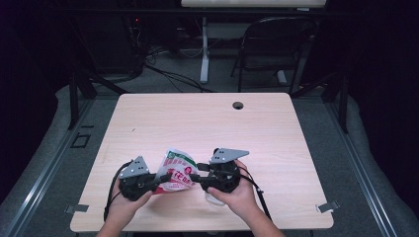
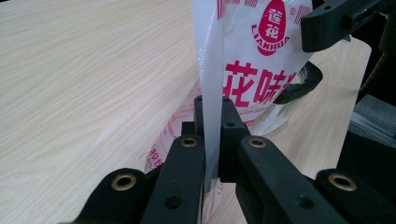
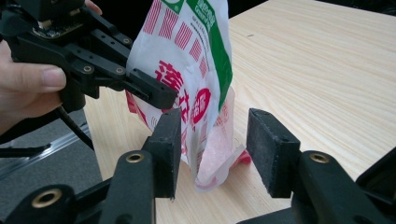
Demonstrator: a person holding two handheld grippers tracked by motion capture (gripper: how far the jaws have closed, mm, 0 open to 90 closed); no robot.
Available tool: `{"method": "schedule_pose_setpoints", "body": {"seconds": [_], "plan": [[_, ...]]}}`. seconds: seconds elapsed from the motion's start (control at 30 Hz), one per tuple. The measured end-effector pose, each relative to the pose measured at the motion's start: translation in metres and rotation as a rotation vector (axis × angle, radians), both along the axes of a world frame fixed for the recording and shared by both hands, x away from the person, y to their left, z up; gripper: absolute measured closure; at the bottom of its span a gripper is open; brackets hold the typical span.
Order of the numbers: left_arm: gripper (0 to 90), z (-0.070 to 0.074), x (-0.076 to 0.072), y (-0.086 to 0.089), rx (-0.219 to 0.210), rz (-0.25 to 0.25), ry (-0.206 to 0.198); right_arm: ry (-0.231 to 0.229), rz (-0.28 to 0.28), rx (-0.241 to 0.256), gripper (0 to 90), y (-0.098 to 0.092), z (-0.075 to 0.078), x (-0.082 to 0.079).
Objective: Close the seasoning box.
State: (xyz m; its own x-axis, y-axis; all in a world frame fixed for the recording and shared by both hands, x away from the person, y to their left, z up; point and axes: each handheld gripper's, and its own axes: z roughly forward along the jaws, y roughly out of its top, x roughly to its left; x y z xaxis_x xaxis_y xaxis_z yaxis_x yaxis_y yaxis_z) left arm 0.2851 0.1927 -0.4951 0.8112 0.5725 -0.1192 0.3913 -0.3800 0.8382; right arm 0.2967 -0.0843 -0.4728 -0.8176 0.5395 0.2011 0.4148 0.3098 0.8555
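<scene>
A white plastic bag (image 1: 177,170) with red and green print and red Chinese characters stands near the table's front edge, between my two grippers. My left gripper (image 1: 159,178) is shut on the bag's side seam; in the left gripper view the seam (image 2: 210,70) runs down between the closed jaws of the left gripper (image 2: 212,116). My right gripper (image 1: 193,174) is open. In the right gripper view the bag (image 3: 187,56) hangs with its lower corner between the spread jaws of the right gripper (image 3: 215,149), not pinched. The left gripper (image 3: 156,95) grips the bag's far edge there.
The light wood table (image 1: 207,118) has a round cable hole (image 1: 238,105) near its far edge. Behind it stand a black folding chair (image 1: 276,44) and a white desk leg (image 1: 204,49). Metal clips (image 1: 327,206) sit at the front corners.
</scene>
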Motion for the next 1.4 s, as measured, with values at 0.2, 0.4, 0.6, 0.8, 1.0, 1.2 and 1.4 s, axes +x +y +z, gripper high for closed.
{"method": "schedule_pose_setpoints", "body": {"seconds": [0.2, 0.4, 0.6, 0.8, 1.0, 1.2, 1.4], "plan": [[90.0, -0.002, 0.000, -0.003, 0.008, -0.013, 0.009, 0.027, 0.016, -0.018, 56.8, 0.009, -0.004, 0.005], [90.0, -0.002, -0.001, -0.005, 0.014, -0.020, 0.009, 0.073, 0.036, -0.035, 65.1, 0.018, -0.009, 0.009], [90.0, -0.003, -0.001, -0.006, 0.019, -0.026, 0.013, 0.100, 0.048, -0.061, 72.8, 0.020, -0.012, 0.011], [90.0, -0.004, -0.001, -0.008, 0.028, -0.031, 0.016, 0.131, 0.057, -0.060, 79.7, 0.020, -0.013, 0.014], [90.0, -0.005, -0.002, -0.010, 0.040, -0.033, 0.016, 0.145, 0.077, -0.079, 88.7, 0.020, -0.014, 0.016], [90.0, -0.005, -0.002, -0.010, 0.038, -0.033, 0.015, 0.150, 0.078, -0.070, 89.9, 0.020, -0.014, 0.016], [90.0, -0.006, -0.002, -0.009, 0.028, -0.028, 0.014, 0.135, 0.087, -0.069, 90.0, 0.019, -0.015, 0.017]]}}
